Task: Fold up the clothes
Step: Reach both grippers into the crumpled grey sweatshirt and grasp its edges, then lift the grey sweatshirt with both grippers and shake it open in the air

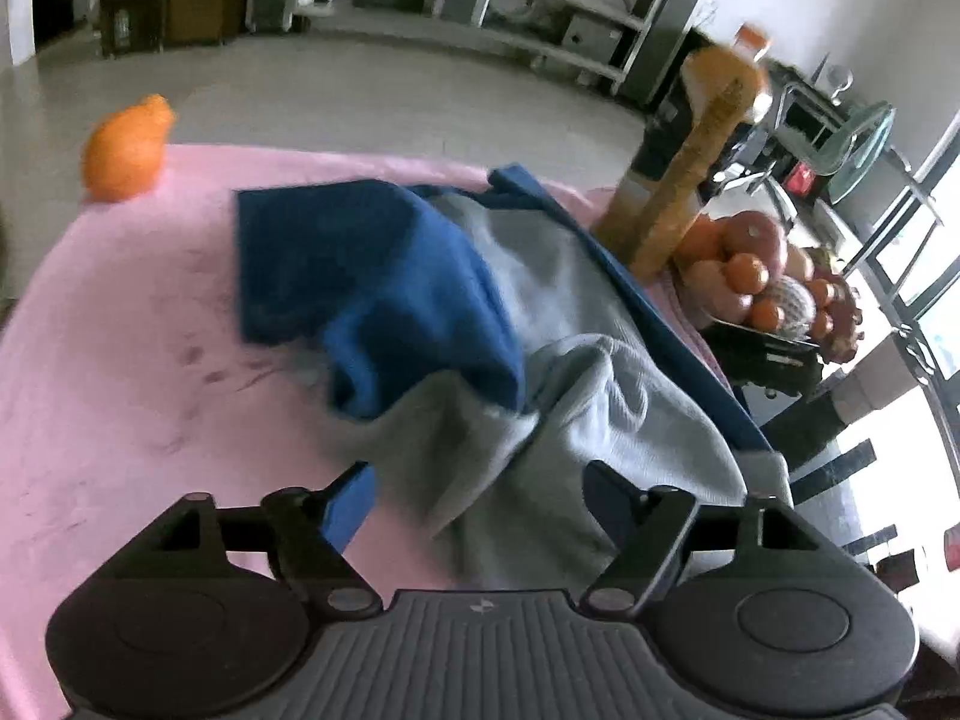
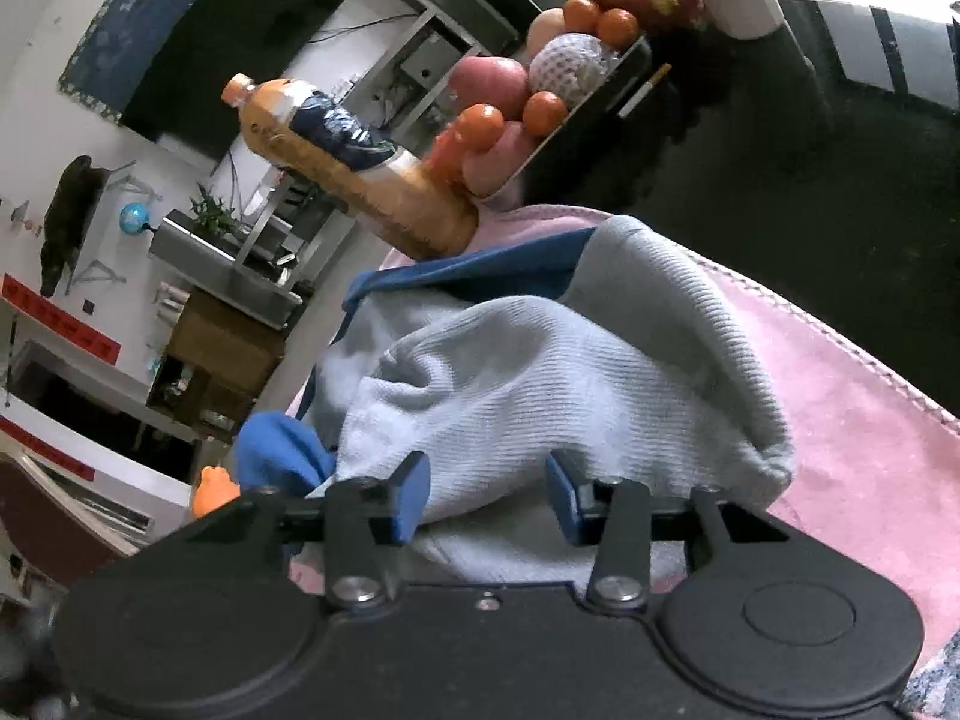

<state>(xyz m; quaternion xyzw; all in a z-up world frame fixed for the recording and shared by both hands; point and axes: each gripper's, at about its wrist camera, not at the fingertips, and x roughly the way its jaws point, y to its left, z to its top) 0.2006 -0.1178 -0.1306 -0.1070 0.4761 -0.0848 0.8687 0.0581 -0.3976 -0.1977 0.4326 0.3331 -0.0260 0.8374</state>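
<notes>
A grey and blue garment (image 1: pixel 480 312) lies crumpled on a pink cloth-covered table (image 1: pixel 120 330). Its blue sleeve part is folded over the grey body. My left gripper (image 1: pixel 480 492) is open, its jaws wide apart on either side of the garment's near grey edge. In the right wrist view the same garment (image 2: pixel 570 360) bulges up in front of my right gripper (image 2: pixel 489 492), which is open with grey fabric lying between its blue fingertips (image 2: pixel 411 495).
An orange toy (image 1: pixel 129 150) sits at the table's far left corner. An orange juice bottle (image 1: pixel 690 162) and a tray of fruit (image 1: pixel 774 282) stand at the far right edge; both show in the right wrist view, bottle (image 2: pixel 342 162) and tray (image 2: pixel 540 78).
</notes>
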